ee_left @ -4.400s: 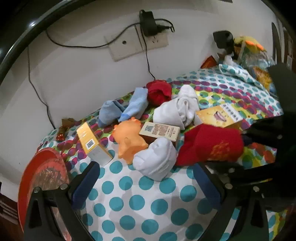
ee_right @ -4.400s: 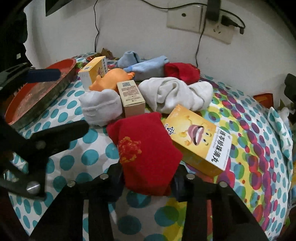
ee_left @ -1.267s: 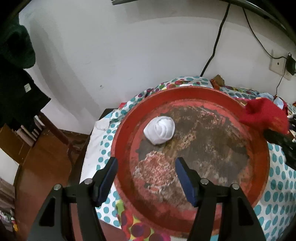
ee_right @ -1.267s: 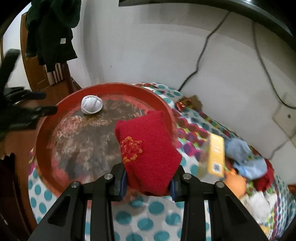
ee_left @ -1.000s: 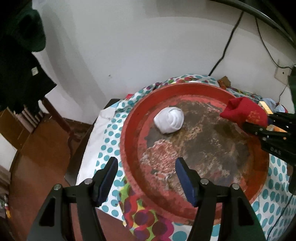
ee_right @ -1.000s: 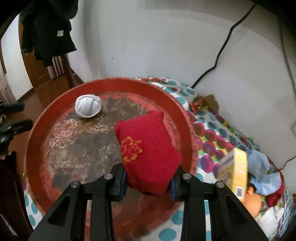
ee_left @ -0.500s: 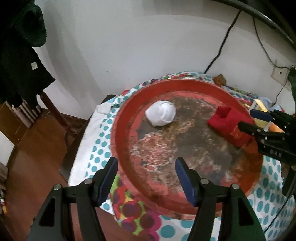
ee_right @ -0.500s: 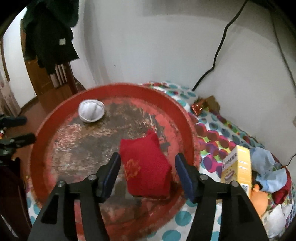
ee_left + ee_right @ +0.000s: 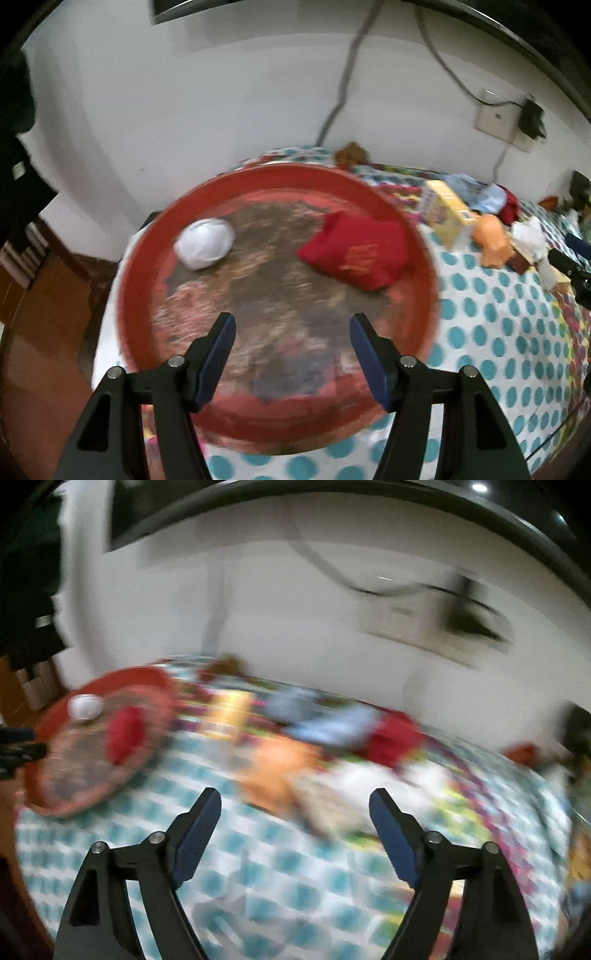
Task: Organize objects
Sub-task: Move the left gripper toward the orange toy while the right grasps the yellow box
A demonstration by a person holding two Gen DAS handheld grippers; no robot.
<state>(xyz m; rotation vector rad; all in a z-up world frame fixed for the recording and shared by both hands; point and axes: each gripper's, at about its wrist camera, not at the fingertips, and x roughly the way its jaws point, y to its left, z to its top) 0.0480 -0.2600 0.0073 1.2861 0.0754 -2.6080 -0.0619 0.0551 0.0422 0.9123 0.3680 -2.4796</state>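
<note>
The red sock (image 9: pixel 360 249) lies in the big red tray (image 9: pixel 136 266), on its right side. A rolled white sock (image 9: pixel 205 243) lies in the tray too, well apart from it. The left gripper (image 9: pixel 291 328) hangs over the tray's near part, its fingers wide apart and holding nothing. The right gripper (image 9: pixel 295 805) is also spread wide and holds nothing, above the dotted cloth (image 9: pixel 258 878). That view is very blurry; an orange toy (image 9: pixel 275 771) seems to sit just ahead.
</note>
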